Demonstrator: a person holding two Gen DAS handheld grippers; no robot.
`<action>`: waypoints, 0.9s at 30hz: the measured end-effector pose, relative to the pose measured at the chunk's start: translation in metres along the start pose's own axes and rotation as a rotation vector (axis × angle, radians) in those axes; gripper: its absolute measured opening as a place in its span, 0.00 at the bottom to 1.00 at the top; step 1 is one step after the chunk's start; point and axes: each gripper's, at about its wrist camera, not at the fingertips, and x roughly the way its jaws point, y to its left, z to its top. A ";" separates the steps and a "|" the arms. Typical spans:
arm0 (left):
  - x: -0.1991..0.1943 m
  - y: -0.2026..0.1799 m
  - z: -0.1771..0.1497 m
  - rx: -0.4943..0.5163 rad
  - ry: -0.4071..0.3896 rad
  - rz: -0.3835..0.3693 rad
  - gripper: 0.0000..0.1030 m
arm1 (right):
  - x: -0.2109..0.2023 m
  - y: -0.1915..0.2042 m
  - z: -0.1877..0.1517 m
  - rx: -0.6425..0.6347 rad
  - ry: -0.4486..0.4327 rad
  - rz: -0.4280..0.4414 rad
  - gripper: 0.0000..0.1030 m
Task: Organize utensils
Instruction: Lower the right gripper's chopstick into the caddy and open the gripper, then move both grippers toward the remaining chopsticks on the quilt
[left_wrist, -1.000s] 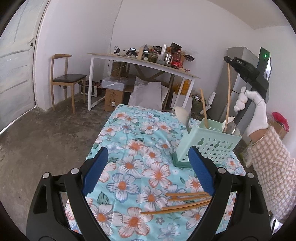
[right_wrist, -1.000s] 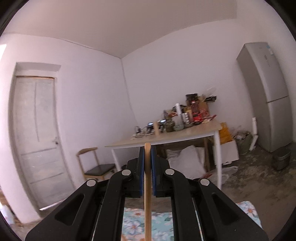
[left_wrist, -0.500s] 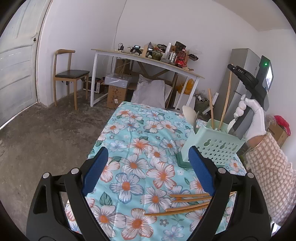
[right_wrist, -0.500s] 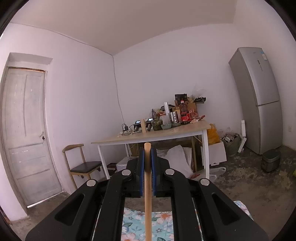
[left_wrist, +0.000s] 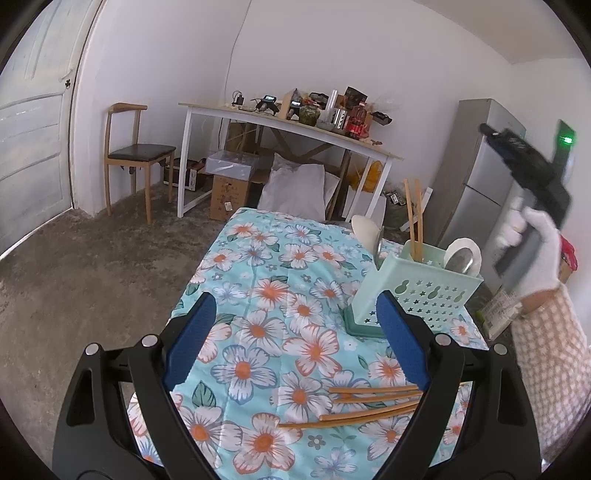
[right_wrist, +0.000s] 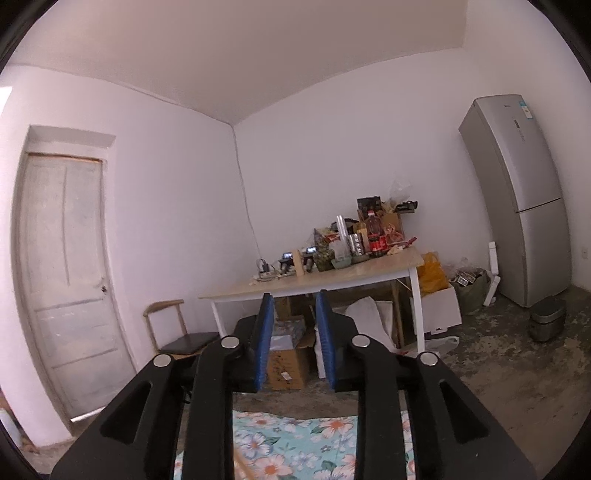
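A mint-green utensil holder (left_wrist: 417, 291) stands on the floral tablecloth (left_wrist: 266, 280) at the right. Two wooden chopsticks (left_wrist: 413, 221) lean upright in its far corner, and a white spoon (left_wrist: 364, 229) and a metal spoon (left_wrist: 461, 258) stick out of it. Several more chopsticks (left_wrist: 369, 402) lie flat on the cloth, just below my left gripper (left_wrist: 295, 332), which is open and holds nothing. My right gripper (left_wrist: 491, 131), in a white-gloved hand (left_wrist: 535, 251), hovers above and to the right of the holder. In its own view the right gripper (right_wrist: 295, 332) has its jaws opening with nothing between them.
Beyond the table's far edge are a cluttered white desk (left_wrist: 295, 125), cardboard boxes (left_wrist: 229, 188) and a pale sack (left_wrist: 295, 192) on the floor. A wooden chair (left_wrist: 136, 155) stands by the door (right_wrist: 66, 277). A grey fridge (right_wrist: 524, 199) fills the right corner.
The right gripper let go of the chopstick it held upright; that chopstick now stands in the holder beside the other one. The right gripper has drawn away to the right and its jaws have parted.
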 end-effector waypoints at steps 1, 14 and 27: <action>0.000 -0.001 -0.001 0.000 0.000 -0.001 0.82 | -0.014 0.001 0.004 -0.001 -0.005 0.012 0.30; 0.000 -0.001 -0.017 -0.020 0.043 -0.022 0.82 | -0.108 -0.022 -0.081 -0.026 0.413 0.029 0.47; 0.036 -0.036 -0.071 0.125 0.186 0.002 0.82 | -0.136 -0.076 -0.182 0.254 0.754 -0.132 0.47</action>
